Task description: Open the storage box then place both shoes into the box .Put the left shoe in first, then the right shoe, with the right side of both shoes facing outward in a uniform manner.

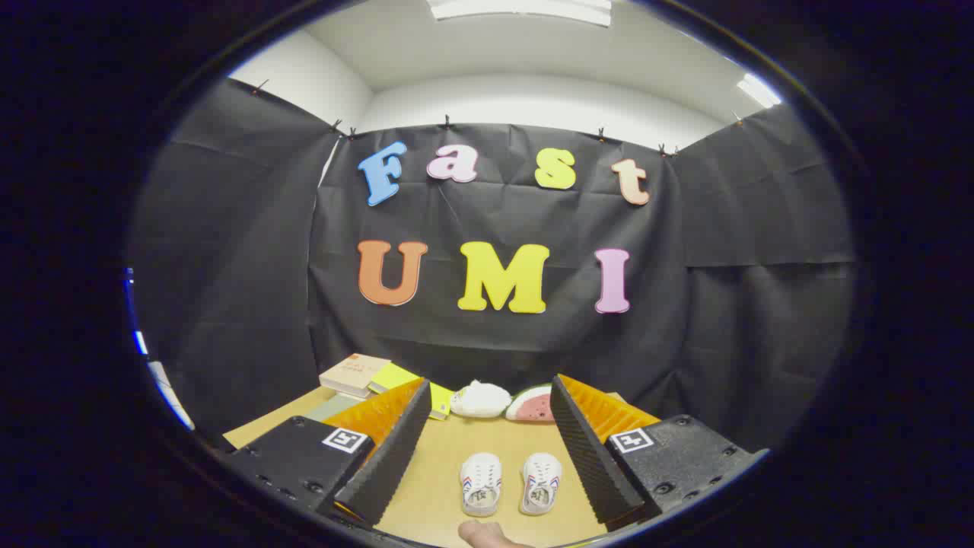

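The tan tabletop (441, 487) ran forward from the gripper (487, 449) to the black cloth wall, with open bare surface between the fingers and around the pair of shoes. Along the far edge, against the cloth, lay a stack of books (354, 374) with a yellow one (396, 378) beside it, a white fluffy item (480, 399) and a watermelon-slice toy (533, 406) just beside that; these were well apart from the shoes.

The gripper's two fingers stood wide apart, their ribbed black pads (392, 457) facing each other across the gap, holding and touching nothing.

Both shoes sat between the fingers, side by side and close together but not touching, toes pointing toward the far wall. The left shoe (481, 483) and right shoe (541, 482) were small and white, with red and blue marks along their sides. A rounded bit of a hand or finger (487, 534) showed just nearer than the shoes.
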The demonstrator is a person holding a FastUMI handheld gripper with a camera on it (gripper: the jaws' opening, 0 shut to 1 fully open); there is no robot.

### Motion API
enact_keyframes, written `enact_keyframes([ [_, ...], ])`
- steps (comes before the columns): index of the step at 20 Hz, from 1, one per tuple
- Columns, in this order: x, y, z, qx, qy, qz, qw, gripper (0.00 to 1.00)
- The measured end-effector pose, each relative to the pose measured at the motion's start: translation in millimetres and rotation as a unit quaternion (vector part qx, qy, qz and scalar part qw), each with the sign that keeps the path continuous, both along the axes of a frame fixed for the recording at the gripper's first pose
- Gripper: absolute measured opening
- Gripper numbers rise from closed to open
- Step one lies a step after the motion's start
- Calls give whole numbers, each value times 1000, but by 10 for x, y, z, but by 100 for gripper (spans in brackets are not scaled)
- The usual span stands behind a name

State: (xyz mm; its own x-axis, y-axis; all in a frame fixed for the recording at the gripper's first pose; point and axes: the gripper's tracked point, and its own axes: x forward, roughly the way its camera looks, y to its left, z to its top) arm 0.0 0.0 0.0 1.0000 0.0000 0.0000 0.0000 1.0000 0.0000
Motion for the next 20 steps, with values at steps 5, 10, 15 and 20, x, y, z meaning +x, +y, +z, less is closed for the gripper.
enact_keyframes([
  [5, -37, -34, 56, -12, -8, -2, 1000, 100],
  [10, -51, -51, -8, -4, -3, -8, 1000, 100],
  [15, 10, 18, -74, -4, 9, -13, 1000, 100],
  [20, 166, 176, -162, -9, 32, -20, 999, 100],
])
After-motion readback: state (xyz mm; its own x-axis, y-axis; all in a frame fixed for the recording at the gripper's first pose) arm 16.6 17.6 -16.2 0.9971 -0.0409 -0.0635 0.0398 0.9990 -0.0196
